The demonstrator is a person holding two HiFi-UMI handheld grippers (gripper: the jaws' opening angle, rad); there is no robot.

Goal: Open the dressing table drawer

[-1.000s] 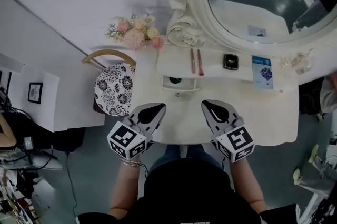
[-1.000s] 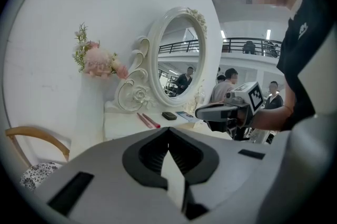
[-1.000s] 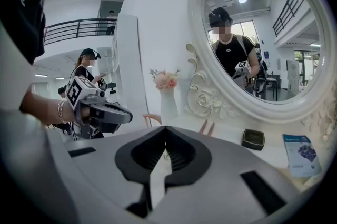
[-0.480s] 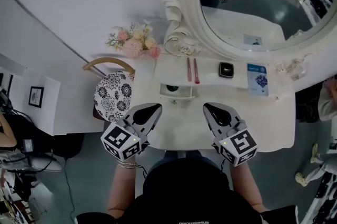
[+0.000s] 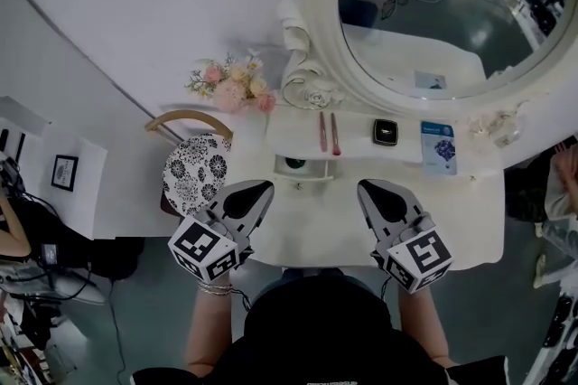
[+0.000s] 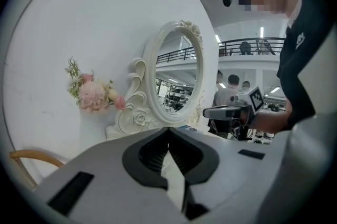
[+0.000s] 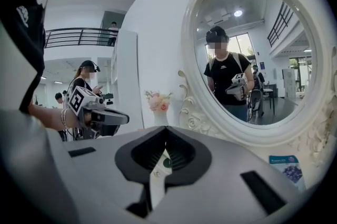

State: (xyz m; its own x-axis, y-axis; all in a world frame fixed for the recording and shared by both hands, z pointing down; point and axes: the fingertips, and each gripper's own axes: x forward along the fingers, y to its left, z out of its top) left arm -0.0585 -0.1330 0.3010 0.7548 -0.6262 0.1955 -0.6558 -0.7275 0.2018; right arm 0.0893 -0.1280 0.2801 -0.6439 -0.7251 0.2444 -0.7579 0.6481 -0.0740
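The white dressing table [image 5: 452, 225] carries a small drawer [image 5: 304, 169] under its raised shelf. The drawer stands pulled out, with a dark round thing inside and a knob on its front. In the head view my left gripper [image 5: 266, 186] hovers over the table's front left, just short of the drawer. It is shut, with nothing between its jaws. My right gripper [image 5: 363, 186] hovers to the right of the drawer, also shut and holding nothing. In each gripper view the jaws [image 6: 168, 129] [image 7: 166, 128] meet at their tips.
An oval mirror [image 5: 433, 4] rises behind the shelf. The shelf holds two pink sticks [image 5: 328, 132], a black compact [image 5: 386, 132] and a blue packet [image 5: 439, 147]. Pink flowers [image 5: 230, 78] stand at the back left. A chair with a patterned seat [image 5: 194, 171] stands left of the table.
The head view has shifted a little. Both grippers have drifted slightly apart and remain shut. The drawer looks the same throughout.
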